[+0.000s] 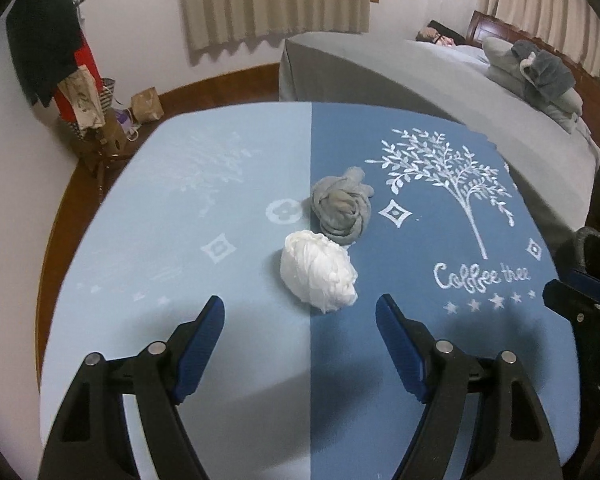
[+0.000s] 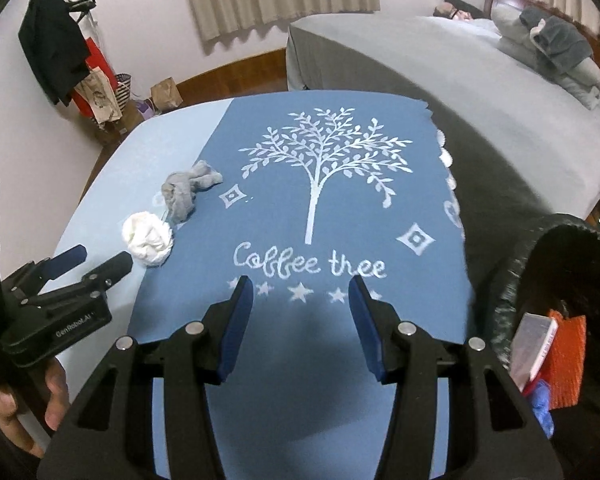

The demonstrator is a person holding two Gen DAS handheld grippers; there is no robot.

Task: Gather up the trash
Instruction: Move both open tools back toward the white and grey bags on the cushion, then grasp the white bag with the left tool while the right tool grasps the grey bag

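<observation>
A crumpled white paper wad (image 1: pixel 319 274) lies on the blue tablecloth (image 1: pixel 220 184), touching a knotted grey rag (image 1: pixel 341 210) just behind it. My left gripper (image 1: pixel 300 312) is open and empty, its fingers a little short of the white wad. Both pieces also show at the left of the right wrist view, the white wad (image 2: pixel 148 238) and the grey rag (image 2: pixel 186 192). My right gripper (image 2: pixel 301 292) is open and empty over the "Coffee tree" print. The left gripper (image 2: pixel 100 258) shows there too, close to the white wad.
A black-lined trash bin (image 2: pixel 548 280) stands off the table's right edge, holding a box, an orange item and blue plastic. A grey bed (image 2: pixel 460 80) lies behind. A coat rack and bags (image 1: pixel 80 92) stand at the far left on the floor.
</observation>
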